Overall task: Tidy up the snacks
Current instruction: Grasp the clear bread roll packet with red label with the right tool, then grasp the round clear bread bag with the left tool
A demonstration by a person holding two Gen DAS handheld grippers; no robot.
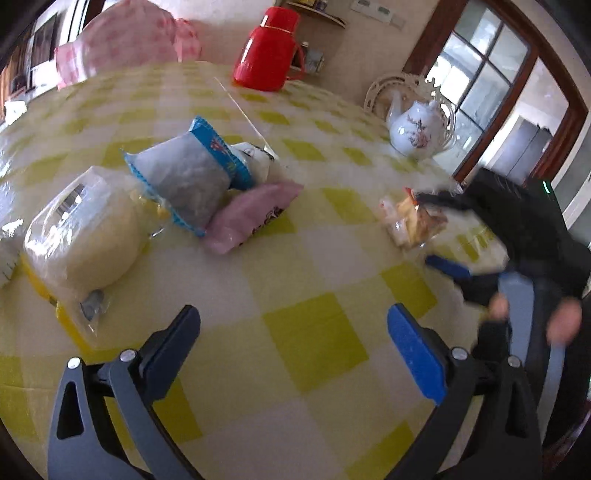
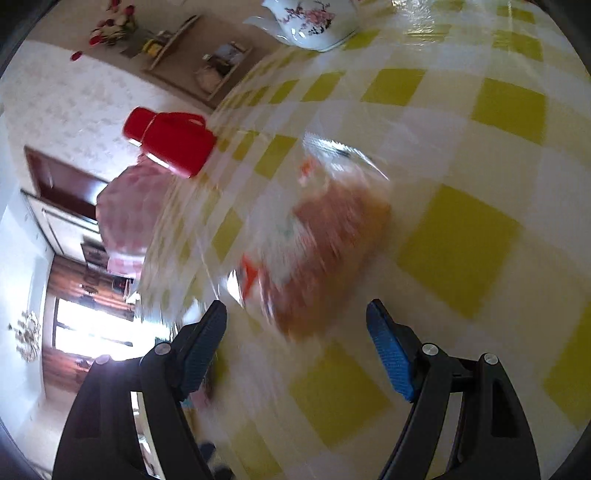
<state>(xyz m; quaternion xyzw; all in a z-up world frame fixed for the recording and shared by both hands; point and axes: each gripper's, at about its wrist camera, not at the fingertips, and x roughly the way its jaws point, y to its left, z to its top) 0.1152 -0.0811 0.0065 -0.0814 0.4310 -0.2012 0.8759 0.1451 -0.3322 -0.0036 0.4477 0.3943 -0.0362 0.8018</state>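
On the yellow-checked tablecloth [image 1: 314, 332] lies a pile of snacks at the left: a pale yellow bag [image 1: 81, 236], a blue-edged bag [image 1: 184, 177], a pink packet [image 1: 251, 218] and a white packet [image 1: 255, 158]. My left gripper [image 1: 295, 336] hangs open over bare cloth, right of the pile, holding nothing. A clear bag of orange snacks [image 1: 417, 221] [image 2: 325, 240] lies apart at the right. My right gripper [image 2: 295, 328] [image 1: 441, 230] is open just before it, with the bag's near end reaching toward the gap between its fingers. The pads do not press on it. The right wrist view is blurred.
A red thermos [image 1: 269, 48] [image 2: 166, 144] stands at the table's far side. A white flowered teapot [image 1: 417, 129] [image 2: 310, 22] sits at the far right. A pink checked cover [image 1: 125, 40] [image 2: 129, 210] is at the far left. A person's hand [image 1: 561, 321] holds the right gripper.
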